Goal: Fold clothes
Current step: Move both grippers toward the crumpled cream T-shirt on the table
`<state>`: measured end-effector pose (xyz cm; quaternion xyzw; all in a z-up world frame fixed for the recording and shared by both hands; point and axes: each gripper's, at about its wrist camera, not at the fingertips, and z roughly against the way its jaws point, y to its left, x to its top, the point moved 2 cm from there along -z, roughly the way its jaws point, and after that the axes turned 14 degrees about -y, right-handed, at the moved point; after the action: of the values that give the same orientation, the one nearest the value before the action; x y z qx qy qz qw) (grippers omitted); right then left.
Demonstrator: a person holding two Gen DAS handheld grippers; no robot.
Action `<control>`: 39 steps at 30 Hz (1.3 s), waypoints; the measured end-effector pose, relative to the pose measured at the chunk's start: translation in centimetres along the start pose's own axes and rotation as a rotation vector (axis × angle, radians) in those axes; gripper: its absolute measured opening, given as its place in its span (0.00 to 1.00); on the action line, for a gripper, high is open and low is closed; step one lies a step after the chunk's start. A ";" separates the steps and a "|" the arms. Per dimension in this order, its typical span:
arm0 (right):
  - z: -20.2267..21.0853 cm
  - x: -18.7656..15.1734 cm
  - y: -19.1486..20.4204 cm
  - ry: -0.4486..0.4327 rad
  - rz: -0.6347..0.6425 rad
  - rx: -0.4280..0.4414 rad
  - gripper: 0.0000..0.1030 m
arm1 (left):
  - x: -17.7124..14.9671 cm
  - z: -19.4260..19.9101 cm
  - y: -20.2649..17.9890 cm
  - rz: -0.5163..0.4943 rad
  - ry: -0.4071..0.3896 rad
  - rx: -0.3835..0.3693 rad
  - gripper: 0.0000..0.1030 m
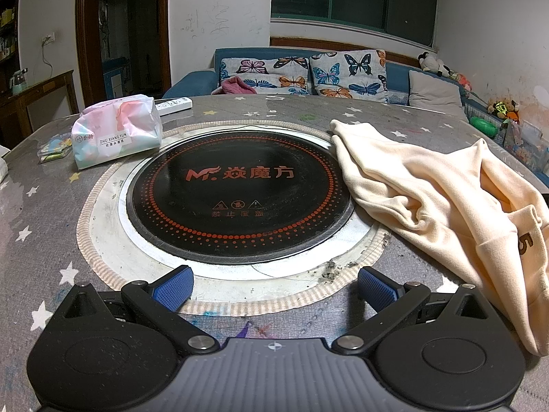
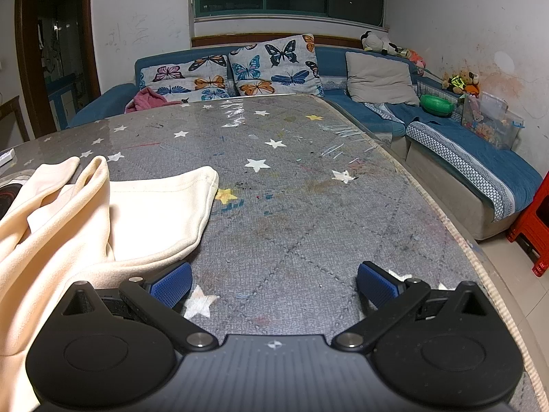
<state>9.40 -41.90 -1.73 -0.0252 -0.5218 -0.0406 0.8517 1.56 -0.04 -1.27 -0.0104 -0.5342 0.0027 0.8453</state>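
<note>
On the bench (image 2: pixel 308 206) my left gripper (image 1: pixel 274 288) and right gripper (image 2: pixel 273 285) both hover spread wide, empty, cream sweatshirt (image 1: pixel 446 199) lying crumpled between them, beside the induction cooktop (image 1: pixel 236 195).

Cream garment (image 1: pixel 429 185); grey star-print table cover (image 2: pixel 308 206).

A grey star-printed cover lies over the bench (image 1: pixel 240 110), with a round black cooktop (image 1: pixel 240 195) bearing red lettering set into its middle. A pastel tissue pack (image 1: pixel 116 130) sits beside the cooktop's far-left rim, and a white power strip (image 1: pixel 173 104) lies just behind it. Beyond the bench a blue sofa (image 2: pixel 446 137) carries butterfly cushions (image 2: pixel 274 68), a grey pillow (image 2: pixel 379 77), a green bowl (image 2: pixel 437 104) and plush toys (image 2: pixel 377 43). A red stool (image 2: pixel 533 226) stands on the floor.
</note>
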 end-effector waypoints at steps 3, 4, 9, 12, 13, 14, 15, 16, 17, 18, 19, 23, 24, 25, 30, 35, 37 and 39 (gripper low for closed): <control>0.3 -0.1 -0.1 0.010 -0.009 -0.006 1.00 | 0.0 0.0 0.0 -0.001 0.000 0.000 1.00; 0.5 -0.2 -0.2 0.013 -0.007 -0.003 1.00 | 0.0 -0.1 0.0 -0.001 0.000 0.000 1.00; 2.4 0.1 0.6 0.000 0.021 0.033 1.00 | 0.0 -0.1 0.0 -0.002 -0.001 0.000 1.00; 4.4 0.2 0.5 -0.017 0.025 0.057 1.00 | 0.0 -0.2 0.0 -0.007 0.004 0.004 1.00; 4.9 0.2 0.7 -0.019 0.027 0.061 1.00 | -0.1 -0.2 0.0 -0.009 0.006 0.006 1.00; 5.4 0.3 0.8 -0.024 0.028 0.064 1.00 | -0.1 -0.1 0.0 -0.009 0.009 0.008 1.00; 6.0 0.3 0.9 -0.025 0.029 0.069 1.00 | 0.2 0.1 -0.2 -0.011 0.012 0.009 1.00; 6.8 0.4 1.0 -0.028 0.027 0.074 1.00 | 0.2 0.2 -0.2 -0.008 0.014 0.009 1.00; 7.3 0.5 1.1 -0.031 0.024 0.077 1.00 | 0.2 0.4 -0.3 -0.005 0.017 0.009 1.00; 7.9 0.4 1.2 -0.032 0.021 0.083 1.00 | 0.2 0.5 -0.3 0.001 0.019 0.009 1.00; 8.5 0.4 1.3 -0.034 0.020 0.089 1.00 | 0.3 0.7 -0.4 0.007 0.022 0.006 1.00; 9.9 0.1 1.9 -0.043 0.036 0.097 1.00 | 0.5 1.5 -1.0 0.023 0.027 -0.010 1.00; 10.3 0.0 2.0 -0.045 0.043 0.099 1.00 | 0.5 1.7 -1.2 0.026 0.027 -0.014 1.00; 10.7 -0.1 2.2 -0.048 0.049 0.100 1.00 | 0.6 1.9 -1.4 0.030 0.027 -0.019 1.00; 12.5 -0.4 2.9 -0.057 0.082 0.109 1.00 | 0.9 3.3 -2.7 0.040 0.021 -0.053 1.00; 13.7 -0.8 3.3 -0.050 0.076 0.118 0.99 | 1.2 4.4 -4.0 0.044 0.022 -0.086 1.00; 14.3 -1.0 3.5 -0.048 0.065 0.125 0.99 | 1.2 4.7 -4.5 0.044 0.026 -0.095 1.00; 14.7 -1.1 3.6 -0.050 0.058 0.132 0.97 | 1.2 5.0 -4.9 0.042 0.031 -0.102 1.00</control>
<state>-3.80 -37.02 3.95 0.0150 -0.5434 0.0195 0.8391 -2.43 -4.87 2.06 -0.0648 -0.5203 -0.0071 0.8515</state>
